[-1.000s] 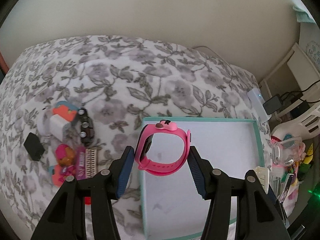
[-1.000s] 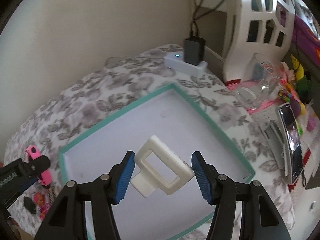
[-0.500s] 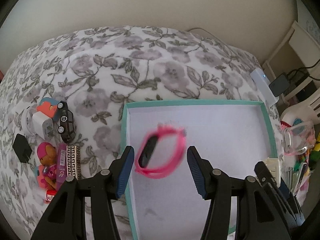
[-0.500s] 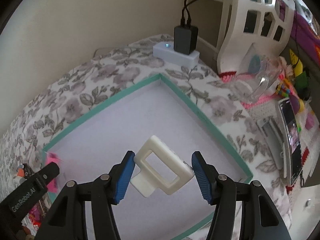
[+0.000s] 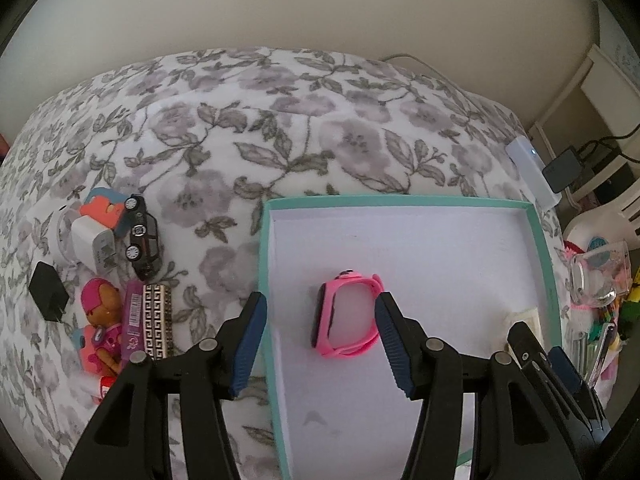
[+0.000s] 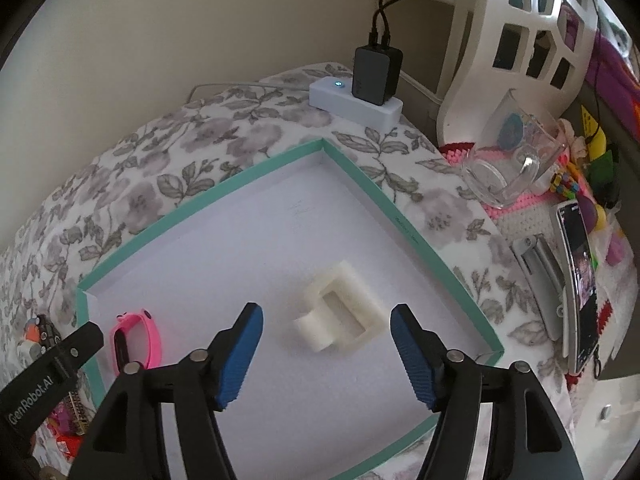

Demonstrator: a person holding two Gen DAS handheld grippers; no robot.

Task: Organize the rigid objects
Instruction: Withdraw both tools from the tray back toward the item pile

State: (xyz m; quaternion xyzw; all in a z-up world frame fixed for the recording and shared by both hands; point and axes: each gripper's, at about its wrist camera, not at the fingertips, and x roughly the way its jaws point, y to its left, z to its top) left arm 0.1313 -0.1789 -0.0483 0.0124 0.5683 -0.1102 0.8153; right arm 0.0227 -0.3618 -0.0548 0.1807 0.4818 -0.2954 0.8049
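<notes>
**Watch and clip lie loose in the tray**

Grippers both tilt steeply down over the tray [image 5: 544, 240] on the flowered bed [image 5: 280, 128]. The left gripper [image 5: 318, 344] has its fingers apart, just opened; the pink watch [image 5: 346, 316] lies on the tray floor near its left wall, beside the right finger. The right gripper [image 6: 326, 356] has also just opened; the white clip [image 6: 340, 312] lies free near the tray's right wall.
</notes>
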